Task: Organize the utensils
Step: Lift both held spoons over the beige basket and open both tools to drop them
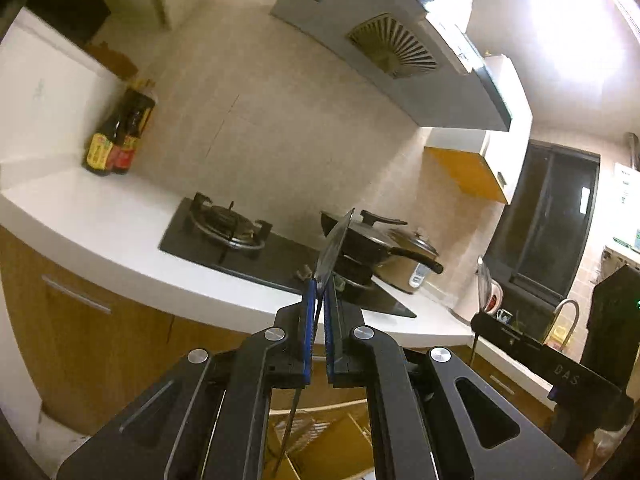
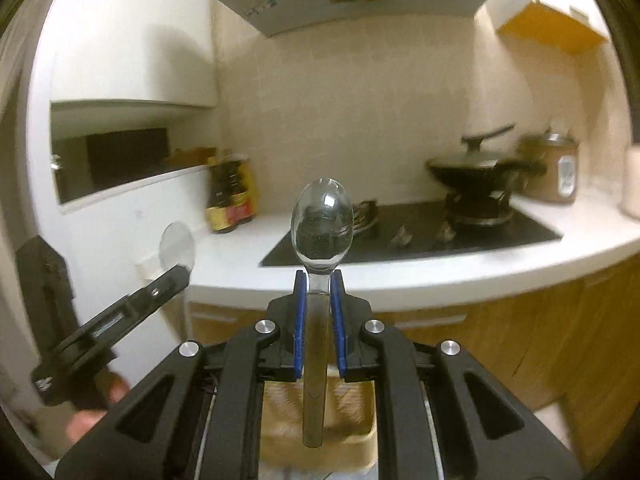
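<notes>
Gripping a spoon by its thin handle in the right hand-held gripper and another spoon edge-on in the left hand-held gripper, either could pivot or slip out.

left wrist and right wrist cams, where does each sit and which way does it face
Left wrist: on the left tongs, facing the hob and range hood; shows its own fingers shut on an edge-on spoon, plus the right tongs.
Right wrist: on the right tongs, facing the same counter; shut on a spoon; a hand shows.
Shared: hob, hood, sauce bottles, lidded pan.
</notes>
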### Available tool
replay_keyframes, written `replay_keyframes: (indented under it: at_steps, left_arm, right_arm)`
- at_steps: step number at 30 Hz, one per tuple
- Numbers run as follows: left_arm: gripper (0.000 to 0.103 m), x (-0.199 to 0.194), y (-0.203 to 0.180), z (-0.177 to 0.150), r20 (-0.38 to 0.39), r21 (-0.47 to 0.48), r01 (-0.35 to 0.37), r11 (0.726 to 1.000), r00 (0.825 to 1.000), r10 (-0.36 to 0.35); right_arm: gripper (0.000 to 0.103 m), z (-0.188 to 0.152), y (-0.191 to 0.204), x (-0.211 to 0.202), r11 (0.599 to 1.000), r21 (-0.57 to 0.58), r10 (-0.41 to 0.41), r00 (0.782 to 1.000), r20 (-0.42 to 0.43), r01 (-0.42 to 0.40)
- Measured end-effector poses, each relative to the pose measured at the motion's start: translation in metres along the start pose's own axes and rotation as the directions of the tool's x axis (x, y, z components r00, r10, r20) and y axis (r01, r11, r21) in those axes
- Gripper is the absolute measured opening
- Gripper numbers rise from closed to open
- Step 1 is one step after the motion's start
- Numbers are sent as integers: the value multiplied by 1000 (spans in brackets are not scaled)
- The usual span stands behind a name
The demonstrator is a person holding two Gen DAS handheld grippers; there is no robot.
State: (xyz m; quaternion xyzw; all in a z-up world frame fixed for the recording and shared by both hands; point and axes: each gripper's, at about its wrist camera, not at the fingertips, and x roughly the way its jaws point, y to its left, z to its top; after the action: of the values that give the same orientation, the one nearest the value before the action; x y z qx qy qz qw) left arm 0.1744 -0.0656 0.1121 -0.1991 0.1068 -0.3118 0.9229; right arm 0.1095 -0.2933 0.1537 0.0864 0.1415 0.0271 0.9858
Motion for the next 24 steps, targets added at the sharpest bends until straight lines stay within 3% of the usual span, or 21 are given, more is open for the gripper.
replay_keyframes:
  at_steps: [6, 15, 24]
  left_arm:
    - [3, 16, 14, -13, 10, 10, -41, 999, 999, 41]
    - [3, 20, 28, -25, 11, -3, -52, 999, 999, 52]
    - [6, 13, 32, -34, 0, 20, -64, 998, 998, 64]
  right_arm:
    - [10, -21, -3, 30, 994, -53, -98, 994, 47, 101]
    - [10, -46, -17, 47, 996, -13, -88, 996, 18, 88]
    - [12, -57, -22, 36, 999, 0, -42, 999, 20, 42]
